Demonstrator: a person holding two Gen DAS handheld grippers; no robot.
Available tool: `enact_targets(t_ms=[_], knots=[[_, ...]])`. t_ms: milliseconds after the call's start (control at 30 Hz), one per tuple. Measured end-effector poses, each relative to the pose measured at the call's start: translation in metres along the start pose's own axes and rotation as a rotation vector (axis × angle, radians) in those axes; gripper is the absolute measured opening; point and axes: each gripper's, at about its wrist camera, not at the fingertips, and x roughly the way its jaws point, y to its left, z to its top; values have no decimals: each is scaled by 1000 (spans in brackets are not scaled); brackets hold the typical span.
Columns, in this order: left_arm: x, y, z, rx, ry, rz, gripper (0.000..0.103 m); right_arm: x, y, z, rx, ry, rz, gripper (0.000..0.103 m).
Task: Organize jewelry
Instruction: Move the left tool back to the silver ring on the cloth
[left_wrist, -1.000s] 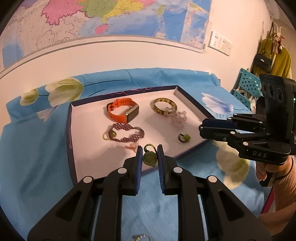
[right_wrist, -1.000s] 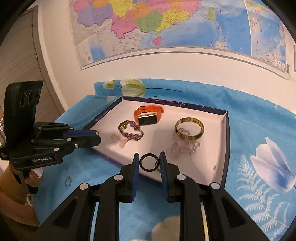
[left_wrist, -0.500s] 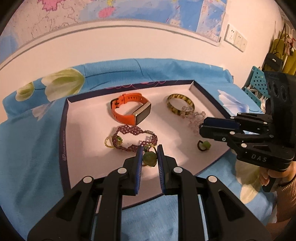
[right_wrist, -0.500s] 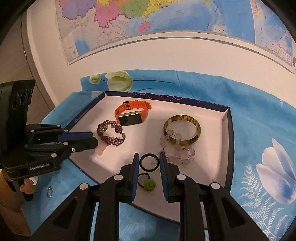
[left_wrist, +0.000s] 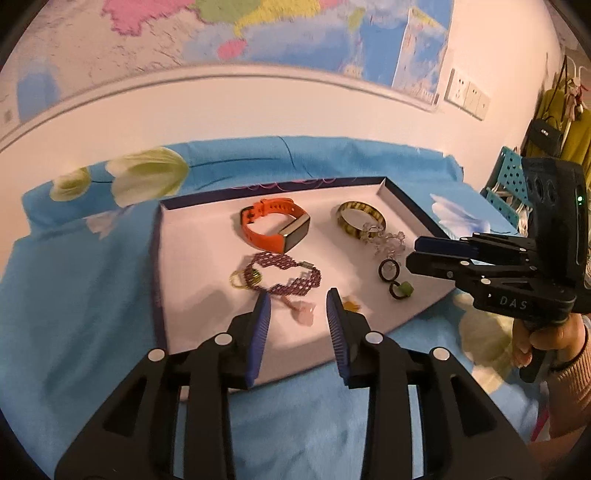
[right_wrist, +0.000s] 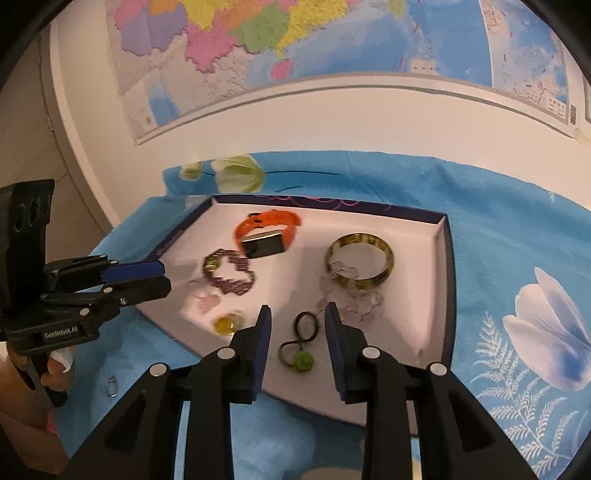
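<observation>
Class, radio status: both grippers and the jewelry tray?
Left gripper, right gripper open, just released. Black ring in tray. Nothing obstructing.

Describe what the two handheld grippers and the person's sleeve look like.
Both are black plastic two-finger grippers with blue ribbed pads and silver pivot bolts. The left gripper bears white lettering, seemingly "GenRobot.AI", on its side in the right wrist view; the right gripper reads "DAS" in the left wrist view, and its black camera block shows a small green light. A pinkish ribbed knit sleeve covers the right wrist.
</observation>
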Motion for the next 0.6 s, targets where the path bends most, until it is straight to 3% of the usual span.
enact_targets(t_ms=[200,600], knots=[[-28,8,-20,-10,-19,0,32,-14,19,-8,-26,-12,57,34],[-52,5,-66,13,36,-15,34,-26,37,-30,-18,4,97,39]])
